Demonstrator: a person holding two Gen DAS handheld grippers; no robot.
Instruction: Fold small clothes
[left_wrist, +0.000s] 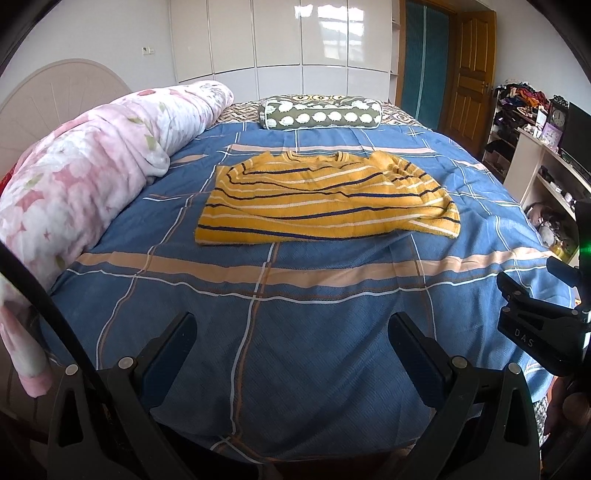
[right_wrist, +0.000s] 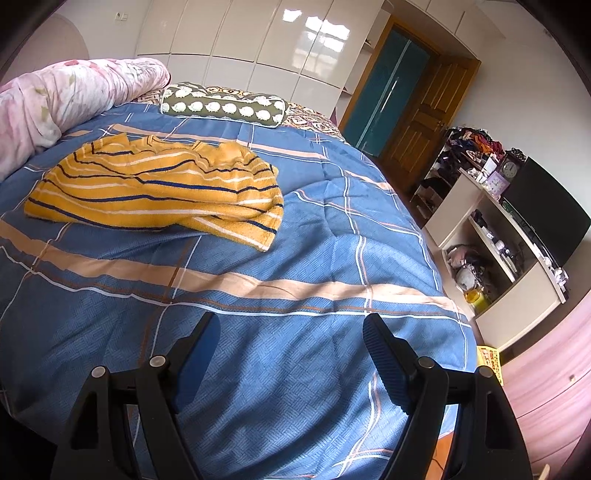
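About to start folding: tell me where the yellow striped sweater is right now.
The yellow striped sweater lies on the blue plaid bedspread, mid-bed, with the sheep-print bolster beyond it and the pink floral quilt to its left.

Left gripper (left_wrist: 291, 332): two matte black plastic fingers (left_wrist: 173, 343) with dark blue ribbed pads and round silver rivets. Right gripper (right_wrist: 291, 339) looks the same; from the left view its black body carries white letters "DAS" and a green light.

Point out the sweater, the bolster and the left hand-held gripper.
sweater (left_wrist: 325, 199), left wrist view, middle of its striped body.
bolster (left_wrist: 321, 116), left wrist view, middle of its patterned side.
left hand-held gripper (left_wrist: 291, 332), left wrist view, midway between its open fingertips.
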